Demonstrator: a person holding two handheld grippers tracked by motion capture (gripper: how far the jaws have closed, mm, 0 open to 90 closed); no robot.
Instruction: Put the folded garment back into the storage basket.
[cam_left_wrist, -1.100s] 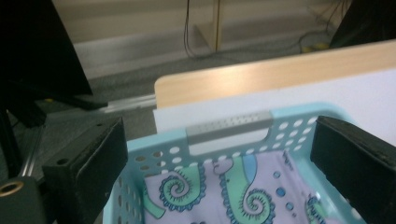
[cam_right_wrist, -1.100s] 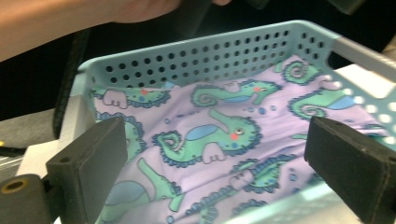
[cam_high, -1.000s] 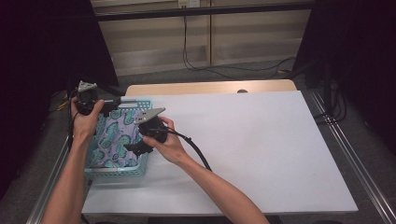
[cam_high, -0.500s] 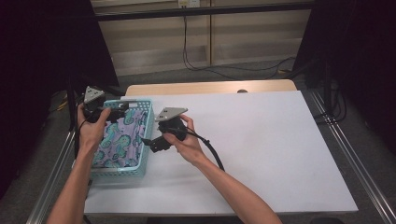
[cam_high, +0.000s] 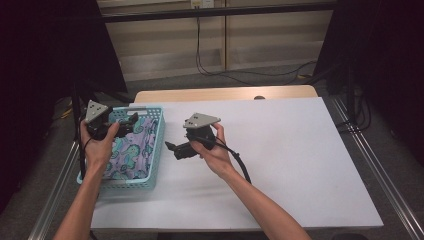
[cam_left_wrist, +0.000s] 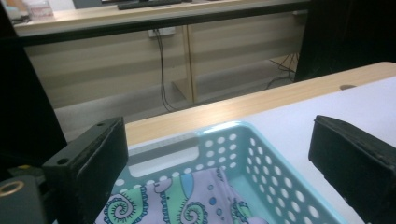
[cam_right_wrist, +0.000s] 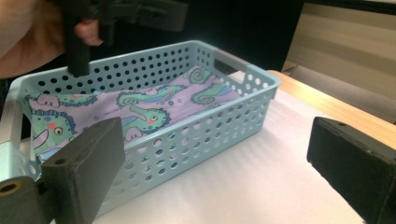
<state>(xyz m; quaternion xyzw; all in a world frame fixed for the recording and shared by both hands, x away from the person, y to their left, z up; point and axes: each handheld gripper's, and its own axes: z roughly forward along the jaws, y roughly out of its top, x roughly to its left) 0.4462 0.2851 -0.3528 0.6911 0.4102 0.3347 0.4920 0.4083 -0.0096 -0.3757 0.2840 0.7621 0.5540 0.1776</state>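
We look down on a white surface (cam_high: 300, 165) with a pale blue perforated basket (cam_high: 155, 150) at its left end, its long axis running away from us. Inside it lies a lilac cloth printed with seahorses (cam_high: 131, 152), spread flat over the basket floor. Furthest left, our left claw (cam_high: 131, 121) hovers over the far left corner of the basket, jaws wide apart and holding nothing; in the left gripper view the cloth (cam_left_wrist: 187, 200) sits just below and between them. Moving right, just past the basket's right wall, our right claw (cam_high: 171, 148) hangs above the bare surface, pointing left at the basket, also spread wide and empty. In the right gripper view the basket (cam_right_wrist: 224, 121) stands near, a little apart from the jaws. We judge the left claw the nearer one: the cloth lies straight beneath it, while the right must cross the wall.
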